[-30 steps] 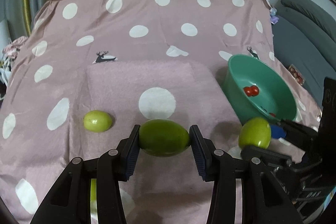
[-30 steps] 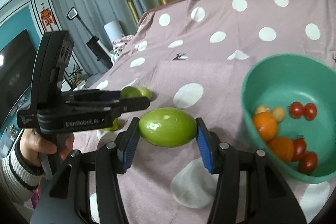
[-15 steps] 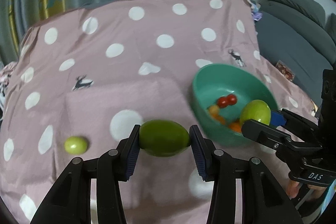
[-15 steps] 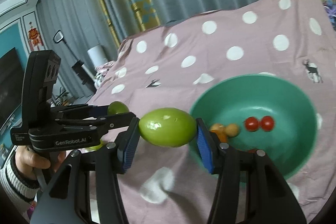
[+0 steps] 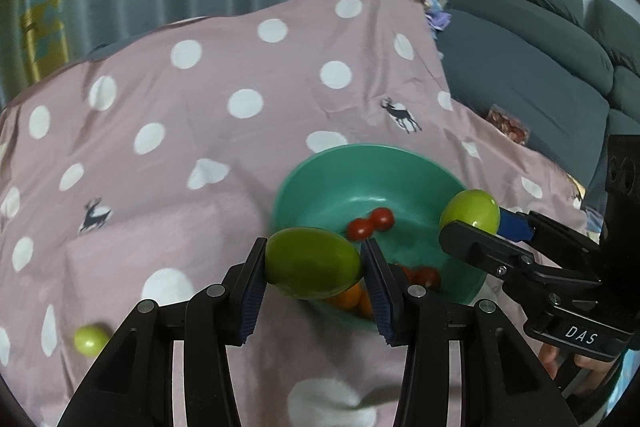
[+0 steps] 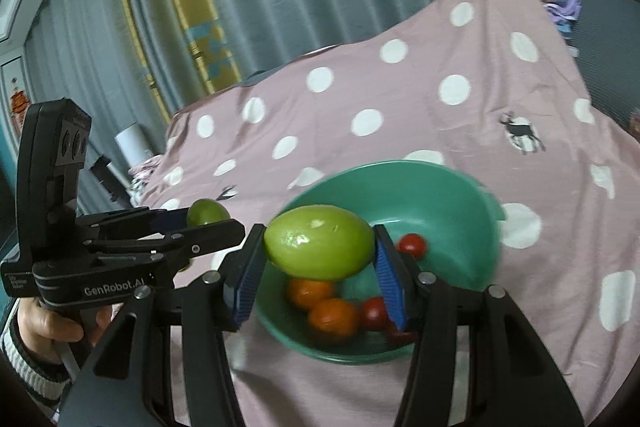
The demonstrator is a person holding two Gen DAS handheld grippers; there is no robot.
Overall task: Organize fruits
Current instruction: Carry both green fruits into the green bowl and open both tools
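My left gripper (image 5: 314, 269) is shut on a green fruit (image 5: 312, 263) and holds it above the near left rim of the teal bowl (image 5: 320, 183). My right gripper (image 6: 318, 259) is shut on a second green fruit (image 6: 318, 247), held over the bowl (image 6: 472, 211). The bowl holds red tomatoes (image 5: 372, 223) and orange fruits (image 6: 320, 303). The right gripper's fruit shows in the left wrist view (image 5: 470, 213) over the bowl's right rim. The left gripper's fruit shows in the right wrist view (image 6: 208, 213), left of the bowl. A small green fruit (image 5: 90, 341) lies on the cloth at the lower left.
The pink polka-dot cloth (image 5: 200, 131) covers the table. A grey sofa (image 5: 520, 67) stands at the right past the table edge. Curtains (image 6: 200, 7) hang behind the table.
Both grippers have moved toward the bowl with their green fruits still held. The bowl now sits nearer and more central in both views, and the small loose fruit has slid to the lower left.
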